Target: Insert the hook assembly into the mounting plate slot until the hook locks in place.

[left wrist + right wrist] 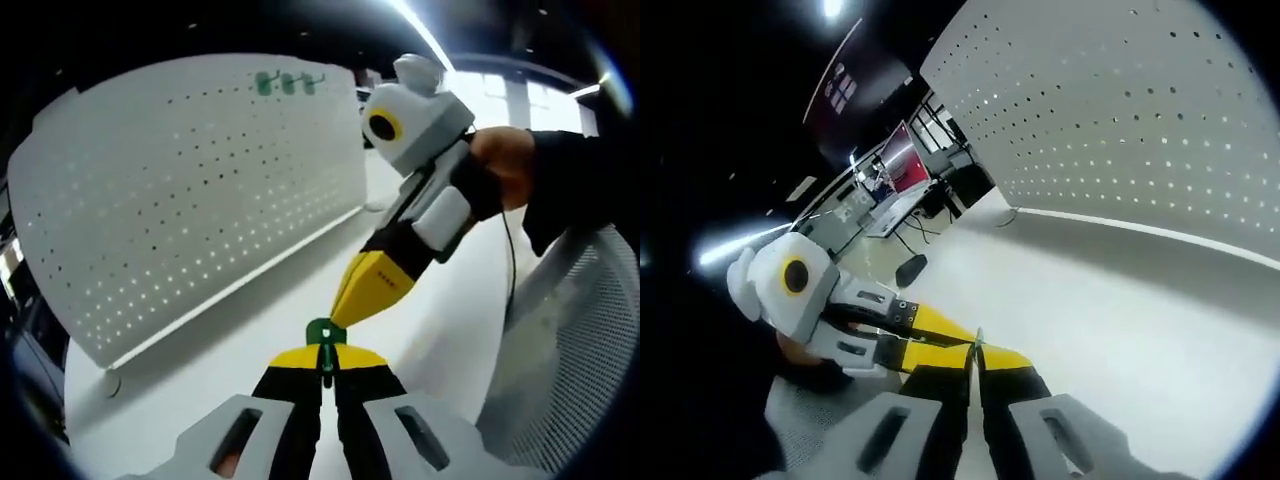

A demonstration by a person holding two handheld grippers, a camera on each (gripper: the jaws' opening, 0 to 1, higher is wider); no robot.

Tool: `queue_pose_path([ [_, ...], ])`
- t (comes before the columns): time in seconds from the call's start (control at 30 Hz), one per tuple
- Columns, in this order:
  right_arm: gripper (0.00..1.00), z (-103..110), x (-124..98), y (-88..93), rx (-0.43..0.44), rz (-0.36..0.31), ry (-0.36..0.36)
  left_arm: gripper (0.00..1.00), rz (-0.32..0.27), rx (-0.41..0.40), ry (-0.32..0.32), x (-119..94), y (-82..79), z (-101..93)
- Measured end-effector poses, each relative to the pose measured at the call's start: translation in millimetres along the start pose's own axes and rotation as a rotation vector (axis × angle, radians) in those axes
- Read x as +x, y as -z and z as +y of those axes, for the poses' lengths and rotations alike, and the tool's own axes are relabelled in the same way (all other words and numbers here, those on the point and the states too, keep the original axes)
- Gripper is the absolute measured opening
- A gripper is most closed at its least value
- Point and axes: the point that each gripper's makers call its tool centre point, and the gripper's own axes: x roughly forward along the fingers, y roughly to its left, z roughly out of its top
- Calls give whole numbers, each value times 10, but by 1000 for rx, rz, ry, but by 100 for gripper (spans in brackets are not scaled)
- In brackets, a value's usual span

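A green hook assembly [325, 333] sits pinched between the yellow tips of my left gripper [325, 358], which is shut on it above the white table. My right gripper [372, 288] reaches in from the right, held by a hand, and its yellow tip touches the top of the green piece. In the right gripper view my right gripper [976, 362] is shut, with a thin grey sliver of the hook assembly [978, 342] sticking up between its tips, and the left gripper [902, 328] meets it from the left. The white perforated mounting plate [190, 190] stands upright beyond, apart from both grippers.
Three green hooks [286, 83] hang near the plate's top edge. The white tabletop [250, 320] runs along the plate's foot [1140, 232]. A grey mesh chair back [575, 350] stands on the right. Desks and a red screen [902, 150] lie far behind.
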Motion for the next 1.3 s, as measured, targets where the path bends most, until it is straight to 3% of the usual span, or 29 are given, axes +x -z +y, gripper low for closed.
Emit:
queue_pose_path([
  [0.27, 2, -16, -8, -32, -31, -18, 10, 3, 4, -27, -30, -19, 16, 76],
  [0.5, 5, 60, 46, -15, -77, -10, -12, 3, -27, -114, -63, -60, -7, 199],
  [0.8, 5, 81, 133, 54, -190, 29, 15, 3, -99, -223, -34, -78, -128, 167],
  [1.3, 4, -1, 126, 9, -294, 19, 70, 3, -126, -303, 5, -83, -187, 113],
])
